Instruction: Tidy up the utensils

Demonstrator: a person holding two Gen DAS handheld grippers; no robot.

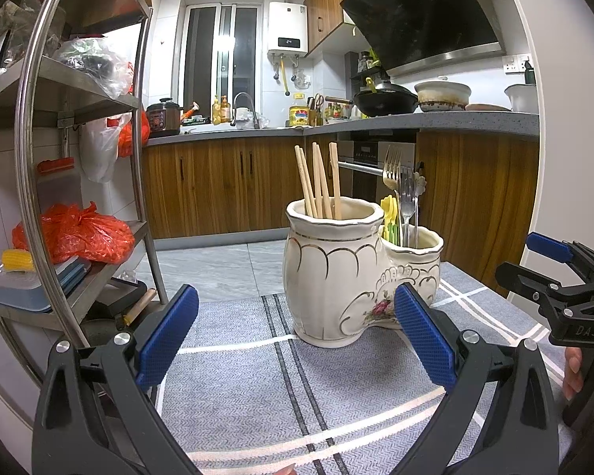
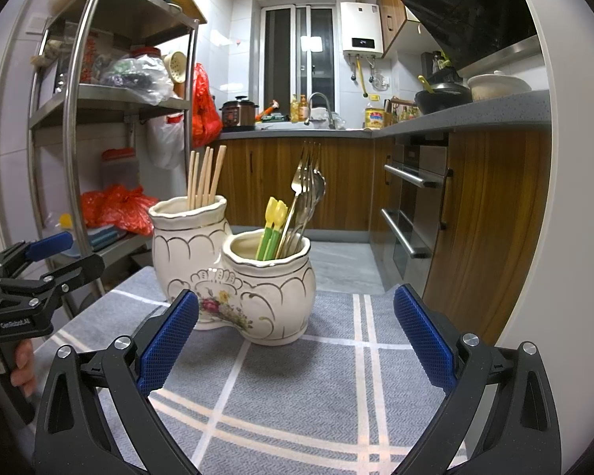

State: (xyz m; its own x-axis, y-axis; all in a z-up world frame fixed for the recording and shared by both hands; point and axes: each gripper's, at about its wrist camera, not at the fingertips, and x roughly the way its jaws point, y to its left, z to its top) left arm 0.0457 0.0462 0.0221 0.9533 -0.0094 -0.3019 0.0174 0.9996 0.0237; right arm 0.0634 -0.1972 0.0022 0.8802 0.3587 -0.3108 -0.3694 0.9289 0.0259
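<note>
Holder, a cream ceramic piece of 2 joined pots with gold scallop lines and a painted flower, stands upright on the grey cloth with white and dark stripes that covers the table. The taller pot holds the chopsticks, a bunch of pale wooden sticks leaning a little apart. The shorter pot holds the forks, metal ones standing tines up, and beside them the picks, small yellow and green plastic pieces. Left tongs hover low over the cloth just in front of the holder, blue pads spread wide with nothing between them; in the left wrist view the right pad overlaps the base of the shorter pot, and whether it touches cannot be told. Right tongs sit likewise near the holder on its other side, wide apart and holding nothing. Each tool shows at the edge of the other's view, with fingers wrapped on a black handle. A steel rack with bags stands to the left, wooden cabinets and an oven behind.
</note>
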